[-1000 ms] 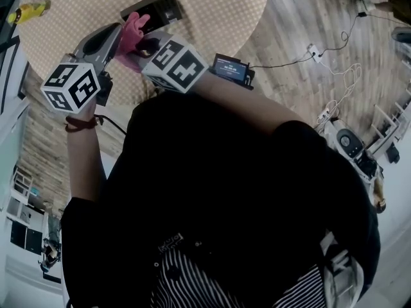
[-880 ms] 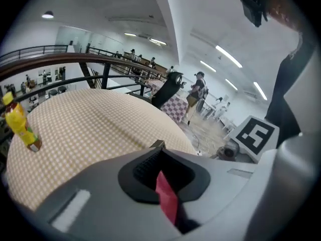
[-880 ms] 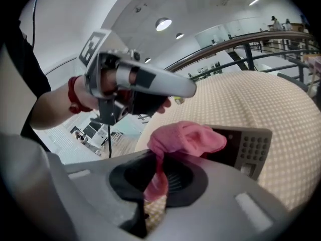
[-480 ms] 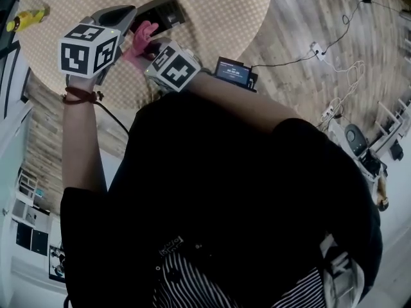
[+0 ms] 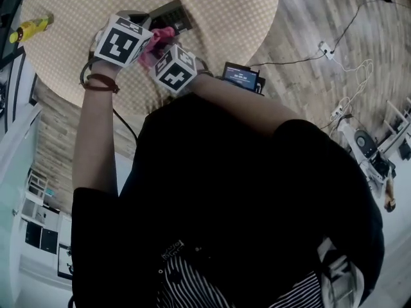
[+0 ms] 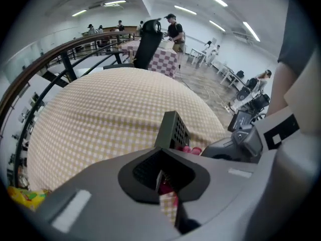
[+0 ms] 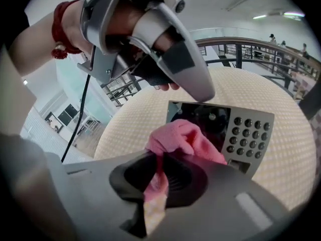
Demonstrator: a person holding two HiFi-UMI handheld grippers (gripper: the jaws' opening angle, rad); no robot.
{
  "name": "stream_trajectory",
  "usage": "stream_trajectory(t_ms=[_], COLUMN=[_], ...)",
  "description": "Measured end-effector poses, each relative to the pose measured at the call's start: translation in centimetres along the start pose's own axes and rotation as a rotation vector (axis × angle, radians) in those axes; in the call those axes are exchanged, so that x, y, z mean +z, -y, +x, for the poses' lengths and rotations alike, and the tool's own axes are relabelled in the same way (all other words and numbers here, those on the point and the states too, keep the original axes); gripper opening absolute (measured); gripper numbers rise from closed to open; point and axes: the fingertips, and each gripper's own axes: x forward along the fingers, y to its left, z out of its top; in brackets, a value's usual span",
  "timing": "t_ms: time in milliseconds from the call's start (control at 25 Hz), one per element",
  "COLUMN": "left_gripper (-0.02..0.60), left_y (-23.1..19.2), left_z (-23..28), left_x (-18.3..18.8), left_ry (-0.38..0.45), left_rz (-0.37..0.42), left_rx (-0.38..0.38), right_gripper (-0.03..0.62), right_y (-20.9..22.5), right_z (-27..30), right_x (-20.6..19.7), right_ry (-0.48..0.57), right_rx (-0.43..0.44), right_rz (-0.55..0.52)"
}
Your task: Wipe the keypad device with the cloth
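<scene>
The grey keypad device point(image 7: 246, 132) lies on a round table with a checked cover point(image 5: 218, 11), its button block to the right of its dark screen. My right gripper point(image 7: 155, 182) is shut on a pink cloth point(image 7: 185, 139), which bunches over the device's near left corner. The head view shows the cloth point(image 5: 159, 42) between the two marker cubes, just below the device point(image 5: 172, 13). My left gripper point(image 6: 163, 182) has its jaws closed to a thin slit with nothing gripped. The device's dark edge point(image 6: 173, 129) stands just beyond its tips. In the right gripper view the left gripper point(image 7: 193, 79) hovers over the device's far edge.
A yellow bottle point(image 5: 29, 25) lies at the table's left rim. A small black unit with a lit screen point(image 5: 241, 77) sits by my right forearm. Cables point(image 5: 334, 50) trail over the wooden floor. A curved railing point(image 6: 60, 54) and a black chair point(image 6: 149, 41) stand beyond the table.
My left gripper has swung right and up from the table's edge to the device, beside the cloth. The right gripper has edged toward the device with the cloth.
</scene>
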Motion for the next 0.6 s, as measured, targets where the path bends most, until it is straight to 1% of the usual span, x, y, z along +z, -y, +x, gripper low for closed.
stream_trajectory(t_ms=[40,160,240,440,600], left_gripper=[0.005,0.005,0.005,0.005,0.005], left_y=[0.1,-0.3,-0.7,-0.7,-0.9], left_z=[0.3,0.8,0.9,1.1,1.1], left_x=[0.0,0.0,-0.2,-0.5,-0.5], left_ry=[-0.01,-0.008,-0.014,-0.018,-0.022], left_rz=[0.011,-0.008,-0.009,-0.019,0.0], left_rx=[-0.005,-0.014,-0.013,-0.024,-0.015], right_gripper=[0.046,0.046,0.046,0.046,0.046], right_y=[0.1,0.5,0.6,1.2,1.8], right_z=[0.1,0.5,0.4,-1.1,-0.6], right_x=[0.0,0.0,0.3,3.6,4.7], right_ry=[0.007,0.022,0.035,0.135,0.122], right_rx=[-0.009,-0.029,-0.032,-0.068,-0.034], right_rz=[-0.007,-0.02,-0.011,0.007,0.055])
